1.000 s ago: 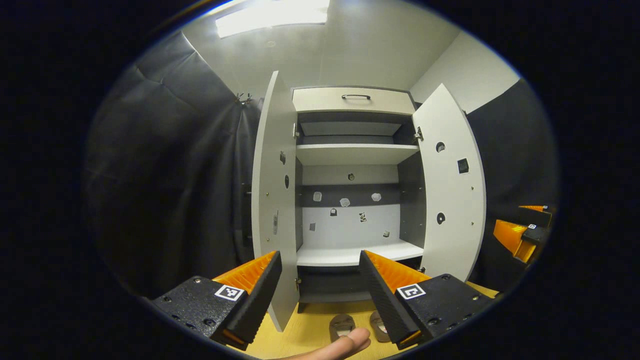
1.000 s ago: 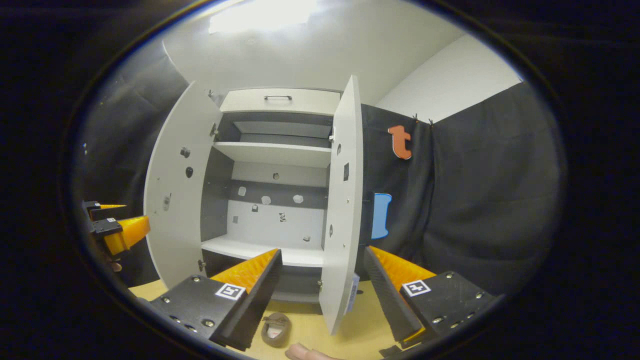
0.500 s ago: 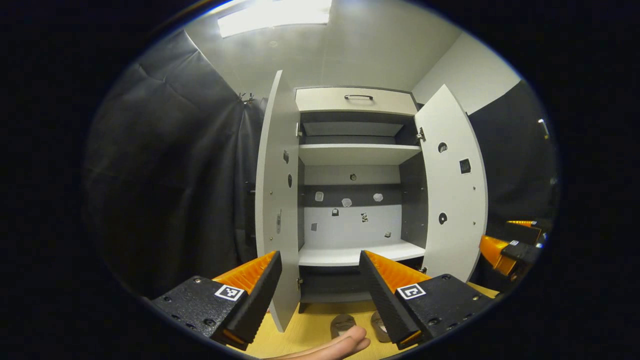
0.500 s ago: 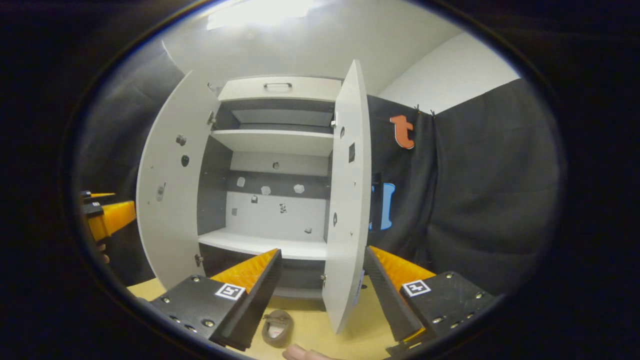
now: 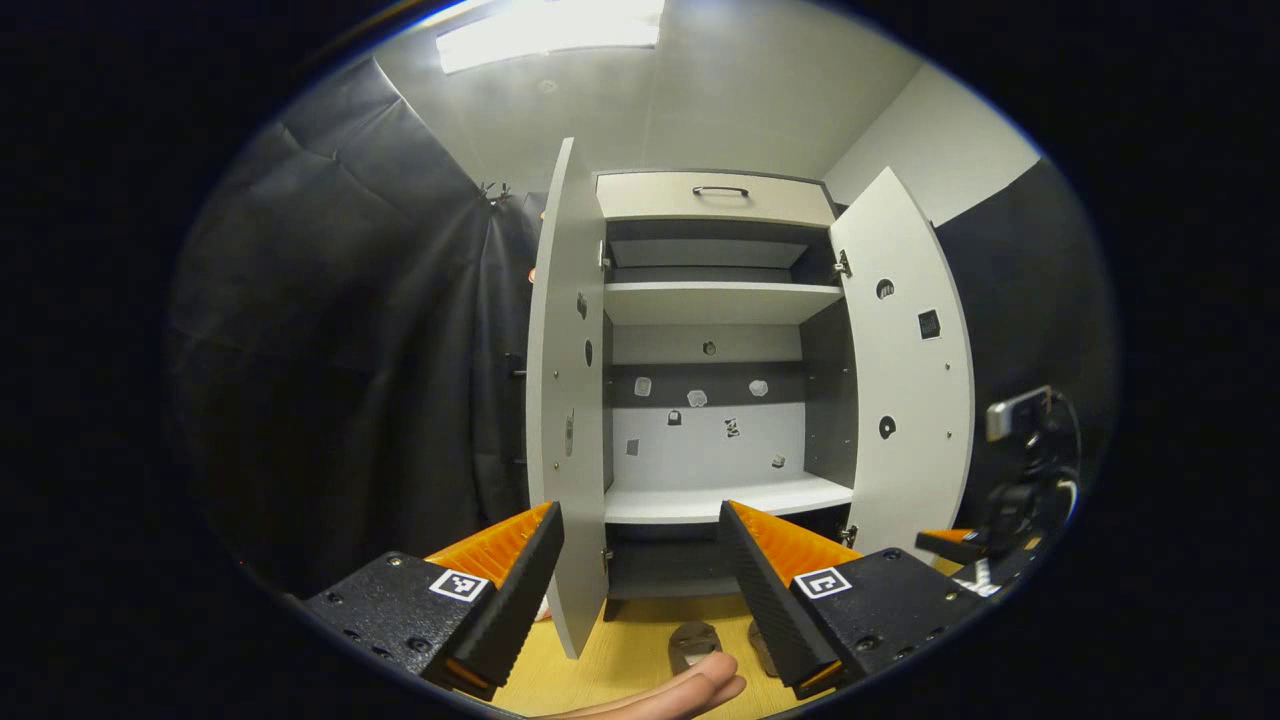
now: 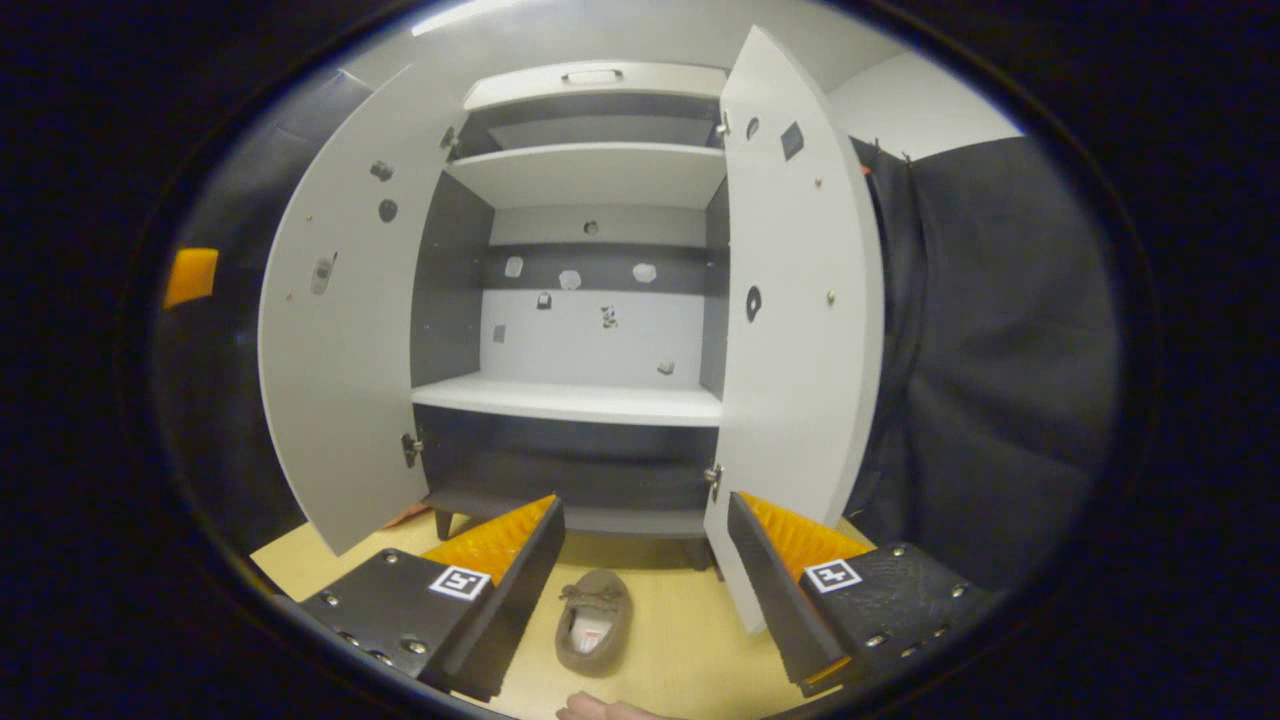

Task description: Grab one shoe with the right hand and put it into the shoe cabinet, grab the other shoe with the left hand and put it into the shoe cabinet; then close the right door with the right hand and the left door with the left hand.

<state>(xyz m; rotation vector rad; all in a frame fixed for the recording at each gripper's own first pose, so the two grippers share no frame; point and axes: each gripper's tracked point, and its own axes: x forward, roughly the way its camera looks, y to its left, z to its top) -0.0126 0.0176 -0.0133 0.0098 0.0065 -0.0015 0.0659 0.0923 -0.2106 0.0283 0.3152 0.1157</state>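
Observation:
The white shoe cabinet (image 5: 715, 500) stands with both doors swung wide and its shelves bare. On the yellow floor in front of it lie two brown shoes (image 5: 692, 640), partly hidden behind my left gripper (image 5: 640, 518), which is open and holds nothing. In the right gripper view one brown shoe (image 6: 595, 620) lies on the floor just below and between the fingers of my right gripper (image 6: 645, 505), open, above it and not touching. The right gripper (image 5: 950, 542) also shows low beside the right door (image 5: 905, 400) in the left gripper view.
The left door (image 6: 340, 330) and right door (image 6: 800, 300) jut out toward me on either side of the lower shelf (image 6: 570, 400). Black cloth walls close in on both sides. A person's fingertip (image 5: 700, 690) shows at the bottom edge. A drawer with a handle (image 5: 720, 192) tops the cabinet.
My right gripper has dropped and tilted down toward the floor, bringing the shoe and cabinet closer. The left gripper has drifted only slightly. Both stay open.

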